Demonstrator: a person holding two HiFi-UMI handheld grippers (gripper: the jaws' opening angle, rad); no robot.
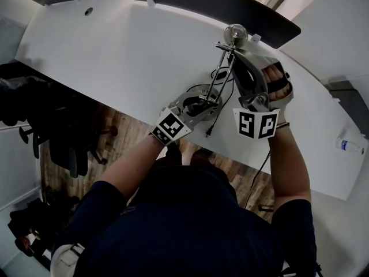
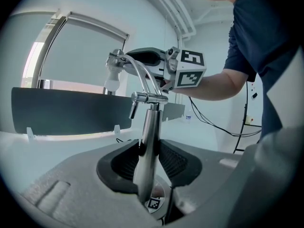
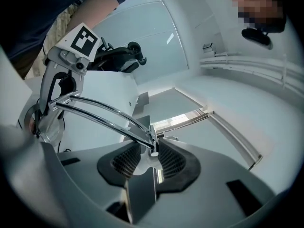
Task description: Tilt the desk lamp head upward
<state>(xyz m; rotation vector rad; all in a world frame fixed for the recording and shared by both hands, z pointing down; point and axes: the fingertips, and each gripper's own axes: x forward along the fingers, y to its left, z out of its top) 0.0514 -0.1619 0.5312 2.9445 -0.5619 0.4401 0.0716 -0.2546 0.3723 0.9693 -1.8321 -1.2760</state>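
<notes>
A chrome desk lamp (image 1: 222, 74) stands on the white desk (image 1: 115, 56), its round base near the front edge. My left gripper (image 1: 203, 101) is shut on the lamp's upright post (image 2: 149, 127), which fills the gap between the black pads of the left gripper (image 2: 148, 148). The two thin chrome arms (image 3: 104, 113) run up to the lamp head (image 1: 236, 34), which shows as a whitish bulb shape (image 2: 113, 82) in the left gripper view. My right gripper (image 1: 235, 53) is at that top joint. The right gripper (image 3: 151, 158) has the head's white neck between its pads, shut on it.
A dark partition panel (image 1: 230, 10) runs along the desk's far edge. The lamp's black cable (image 1: 222, 111) trails over the front edge. A small water bottle (image 1: 349, 146) lies at the desk's right end. Black office chairs (image 1: 63, 143) stand on the floor at left.
</notes>
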